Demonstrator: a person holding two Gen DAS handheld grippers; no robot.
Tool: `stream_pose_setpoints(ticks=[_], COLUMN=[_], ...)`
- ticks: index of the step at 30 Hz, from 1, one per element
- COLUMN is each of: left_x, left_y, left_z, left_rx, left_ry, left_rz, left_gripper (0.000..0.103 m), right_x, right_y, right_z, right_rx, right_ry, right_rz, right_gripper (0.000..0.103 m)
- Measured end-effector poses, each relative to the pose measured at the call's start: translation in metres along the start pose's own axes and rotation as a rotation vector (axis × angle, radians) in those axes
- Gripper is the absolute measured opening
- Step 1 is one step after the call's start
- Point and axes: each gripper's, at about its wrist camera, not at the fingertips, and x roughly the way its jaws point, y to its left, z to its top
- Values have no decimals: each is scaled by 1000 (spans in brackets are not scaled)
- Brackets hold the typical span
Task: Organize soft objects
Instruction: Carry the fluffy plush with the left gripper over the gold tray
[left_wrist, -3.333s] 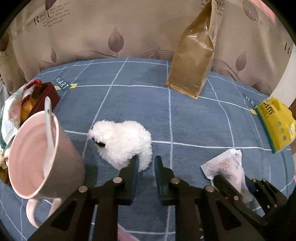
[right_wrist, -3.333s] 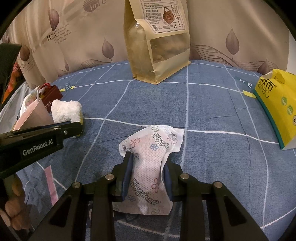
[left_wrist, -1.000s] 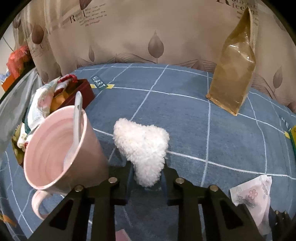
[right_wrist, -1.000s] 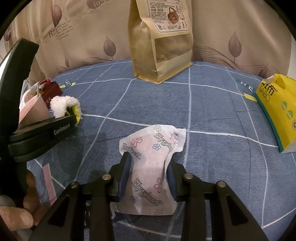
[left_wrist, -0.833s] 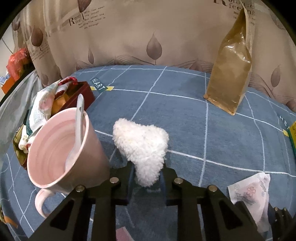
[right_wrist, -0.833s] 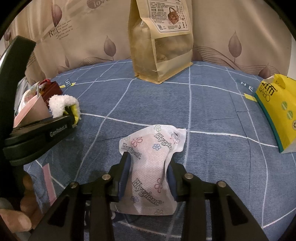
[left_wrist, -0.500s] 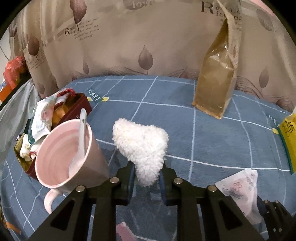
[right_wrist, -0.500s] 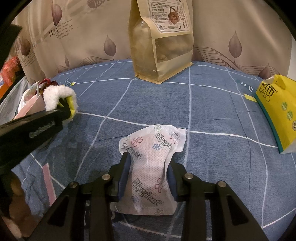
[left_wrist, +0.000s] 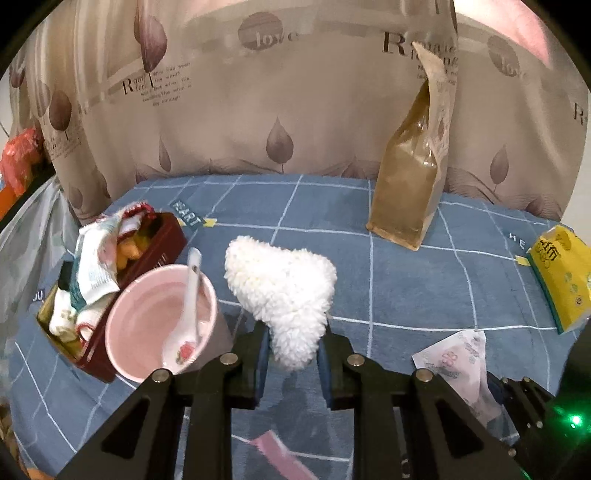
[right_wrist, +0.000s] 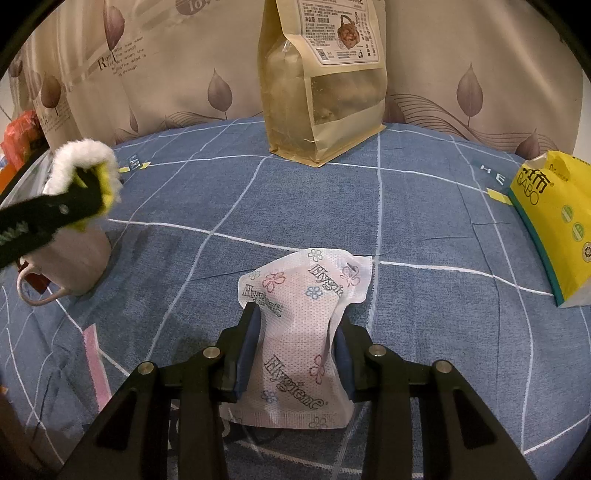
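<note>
My left gripper (left_wrist: 291, 354) is shut on a fluffy white soft toy (left_wrist: 284, 284) and holds it lifted above the blue checked cloth (left_wrist: 406, 288). In the right wrist view the toy (right_wrist: 83, 158) shows a yellow underside, raised over the pink mug (right_wrist: 74, 258). My right gripper (right_wrist: 297, 343) is shut on a white floral "Hygiene" soft packet (right_wrist: 303, 314) that rests on the cloth; the packet also shows in the left wrist view (left_wrist: 458, 354).
A pink mug with a white spoon (left_wrist: 162, 321) stands left, beside a dark red box (left_wrist: 162, 243) full of wrappers. A tall brown paper bag (left_wrist: 410, 181) stands at the back. A yellow tissue pack (right_wrist: 554, 221) lies right. A pink strip (right_wrist: 94, 362) lies on the cloth.
My left gripper closed on the white toy and has lifted it up and back above the mug. My right gripper stays still, shut on the packet.
</note>
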Motion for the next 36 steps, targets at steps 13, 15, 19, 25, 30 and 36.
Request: stream_pose_setpoints(ticks=[13, 15, 19, 25, 30, 36], left_x=[-29, -32, -35, -37, -33, -28], left_y=[40, 49, 71, 109, 144, 191], left_z=[11, 13, 18, 24, 26, 28], left_rx=[36, 39, 31, 35, 9, -24], left_ry=[-44, -52, -58, -71, -57, -38], left_rz=[-18, -10, 7, 62, 94, 113], left_gripper=[23, 23, 23, 23, 23, 23], right_x=[2, 2, 1, 2, 2, 3], right_y=[0, 0, 1, 1, 3, 4], right_z=[1, 0, 0, 0, 0, 1], right_rx=[-11, -12, -12, -26, -44, -52], right_ry=[2, 2, 3, 5, 9, 10], right_rz=[-5, -5, -6, -12, -19, -25], right_gripper=[36, 36, 37, 38, 41, 41])
